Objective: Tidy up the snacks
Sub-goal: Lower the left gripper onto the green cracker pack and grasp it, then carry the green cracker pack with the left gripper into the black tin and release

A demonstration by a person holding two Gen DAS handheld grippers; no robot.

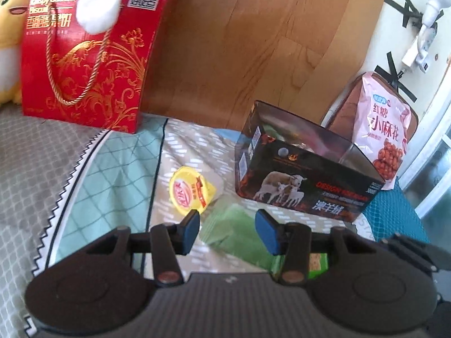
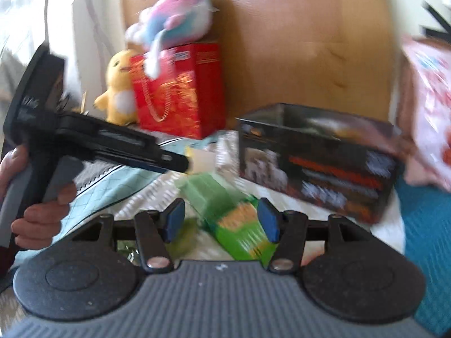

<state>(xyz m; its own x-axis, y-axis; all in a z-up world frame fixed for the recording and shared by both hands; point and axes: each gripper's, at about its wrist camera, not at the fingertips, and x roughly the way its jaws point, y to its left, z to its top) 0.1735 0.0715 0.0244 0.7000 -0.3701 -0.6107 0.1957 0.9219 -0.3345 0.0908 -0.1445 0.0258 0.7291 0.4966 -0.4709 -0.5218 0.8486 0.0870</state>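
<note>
Below, left gripper [image 1: 227, 229] jaws parted over green packet [image 1: 239, 233] on the bedspread [image 1: 112, 174], gripping nothing, right gripper [image 2: 221, 219] likewise parted, empty, black box [image 1: 307, 174] beyond, yellow cup [image 1: 191, 190] beside.

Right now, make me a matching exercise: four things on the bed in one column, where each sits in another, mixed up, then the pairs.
Things:
1. jelly cup
2. green packet
3. pink bag
4. red gift box

Places:
A. leaning behind the black box
B. between the tips of the left tongs
C. beside the yellow plush chick
D. flat on the blanket, left of the black box

Pairs: 1-D, 2-B, 3-A, 4-C
</note>
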